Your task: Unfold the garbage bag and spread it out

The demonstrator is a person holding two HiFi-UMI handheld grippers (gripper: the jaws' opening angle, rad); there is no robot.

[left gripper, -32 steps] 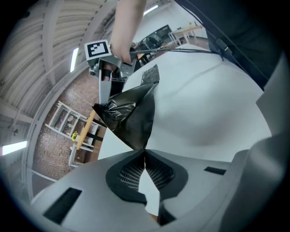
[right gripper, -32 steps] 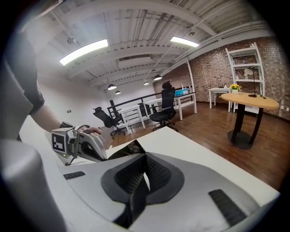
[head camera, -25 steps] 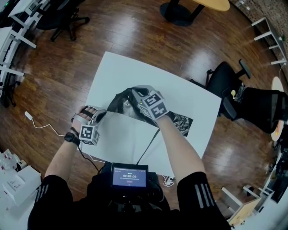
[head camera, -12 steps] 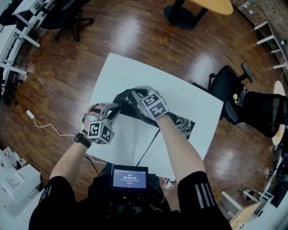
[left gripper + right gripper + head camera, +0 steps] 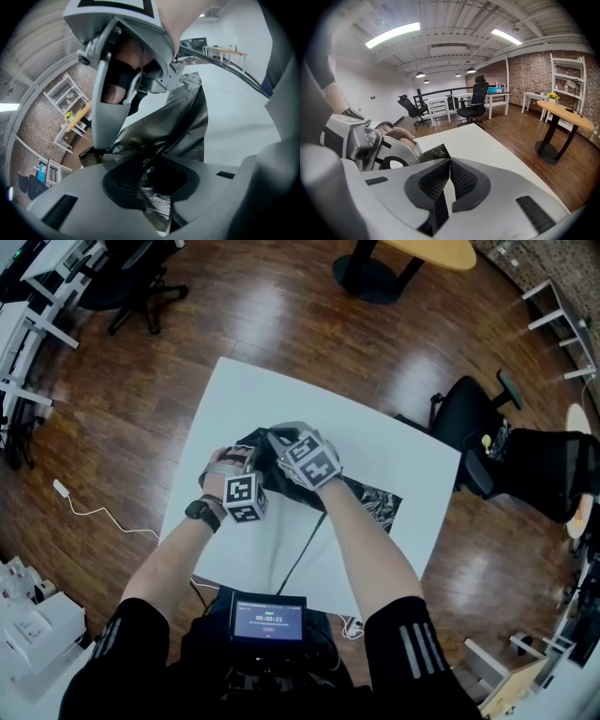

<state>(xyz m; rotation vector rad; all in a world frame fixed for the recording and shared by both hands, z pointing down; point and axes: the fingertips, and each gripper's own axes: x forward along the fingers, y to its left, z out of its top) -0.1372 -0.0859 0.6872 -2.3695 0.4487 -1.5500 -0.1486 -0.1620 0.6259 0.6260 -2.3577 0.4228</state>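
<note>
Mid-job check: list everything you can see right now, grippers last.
table: one, white, centre
garbage bag: one, black, crumpled mid-table
cable: one, black, across table's near side
floor cable: one, white, left of table
office chairs: at least two, black, right and upper left
round table: one, wood-topped, far edge
screen: one, dark, on person's chest
left gripper: one, grey, jaws just been opening, bag film loose between them
right gripper: one, grey, shut on the bag's edge

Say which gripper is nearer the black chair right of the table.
Right. The right gripper holds the garbage bag nearer the chair; the left gripper, jaws just opened, bag between them, sits beyond it.
</note>
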